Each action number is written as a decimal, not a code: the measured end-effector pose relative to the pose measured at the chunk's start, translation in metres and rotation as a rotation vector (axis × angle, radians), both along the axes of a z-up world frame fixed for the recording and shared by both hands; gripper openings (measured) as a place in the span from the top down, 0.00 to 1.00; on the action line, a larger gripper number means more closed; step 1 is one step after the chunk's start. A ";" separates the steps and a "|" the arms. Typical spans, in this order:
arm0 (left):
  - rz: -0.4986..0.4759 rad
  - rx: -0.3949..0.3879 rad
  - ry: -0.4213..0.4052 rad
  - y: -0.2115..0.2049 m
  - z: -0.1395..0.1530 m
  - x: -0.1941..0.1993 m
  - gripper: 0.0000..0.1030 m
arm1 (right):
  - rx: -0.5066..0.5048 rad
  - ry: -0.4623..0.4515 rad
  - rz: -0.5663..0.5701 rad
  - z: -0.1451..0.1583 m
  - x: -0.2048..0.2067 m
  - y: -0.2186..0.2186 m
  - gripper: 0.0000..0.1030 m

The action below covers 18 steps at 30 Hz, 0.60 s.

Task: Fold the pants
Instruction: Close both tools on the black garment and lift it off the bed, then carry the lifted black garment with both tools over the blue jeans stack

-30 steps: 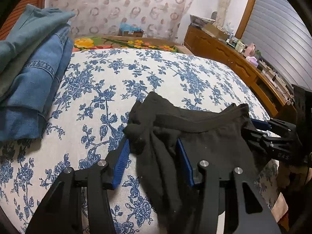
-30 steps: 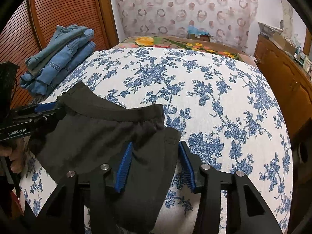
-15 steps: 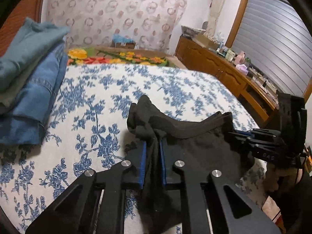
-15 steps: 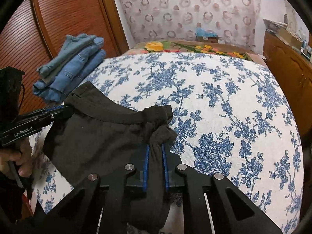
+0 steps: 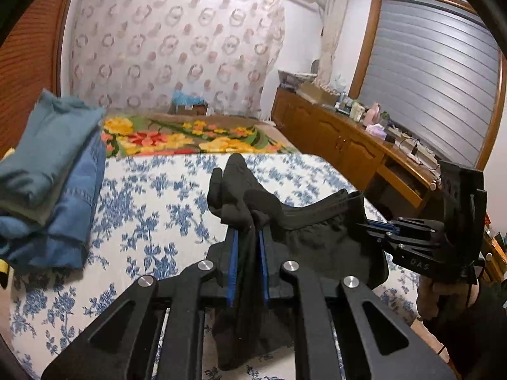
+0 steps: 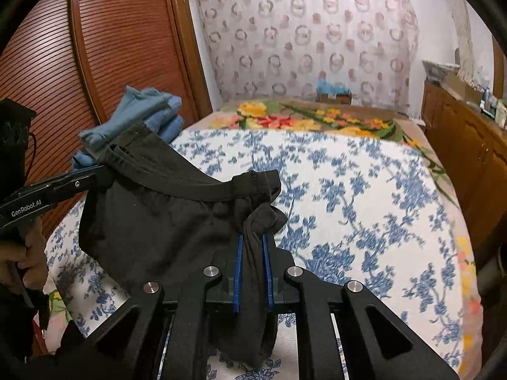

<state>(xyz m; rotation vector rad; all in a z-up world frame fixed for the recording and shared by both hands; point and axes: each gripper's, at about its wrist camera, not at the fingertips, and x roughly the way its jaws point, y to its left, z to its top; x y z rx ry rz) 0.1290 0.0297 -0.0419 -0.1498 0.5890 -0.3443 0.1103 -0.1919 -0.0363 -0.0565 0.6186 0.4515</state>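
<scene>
- The bed (image 6: 364, 190) fills the room's middle, under a white cotton cover printed with blue flower sprays; a plush blanket with yellow and red blooms (image 5: 190, 136) lies across its far end.
- Behind the bed hangs a pale lace curtain with ring motifs (image 6: 301, 41); a reddish slatted wooden door (image 6: 79, 47) stands along one side, and a long brown wooden cabinet (image 5: 348, 139) cluttered with small items along the other, under a grey ribbed shutter (image 5: 427, 95).
- A folded stack of blue denim and teal cloth (image 5: 47, 190) sits at the bed's edge beside the slatted door.
- The black, soft, matte pants (image 6: 152, 221), with a gathered elastic waistband, hang over the near edge of the bed, stretched between the two tools, the waistband sagging in a shallow curve.
- The left gripper (image 5: 248, 253), black with blue ribbed pads, is clamped narrow on one bunched waistband corner; crumpled folds stick up past its tips.
- The right gripper (image 6: 253, 262), the same make, is pinched tight on the other corner, cloth twisted into a rope between its pads.
- A hand (image 6: 22, 253) wraps the left tool's handle in the right wrist view.
- Against a second ago: both sets of jaws then stood wide around flat cloth lying on the cover; now they are closed, and the waistband is lifted clear of the bed, with more of the walls in sight.
</scene>
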 end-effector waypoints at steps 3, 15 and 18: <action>-0.002 0.011 -0.026 -0.002 0.010 -0.003 0.88 | 0.005 -0.030 -0.001 0.011 -0.007 -0.004 0.89; -0.011 0.022 -0.116 -0.003 0.046 -0.016 0.88 | 0.011 -0.126 0.015 0.051 -0.036 -0.010 0.89; -0.009 0.029 -0.134 -0.001 0.054 -0.019 0.88 | 0.011 -0.145 0.027 0.058 -0.039 -0.007 0.89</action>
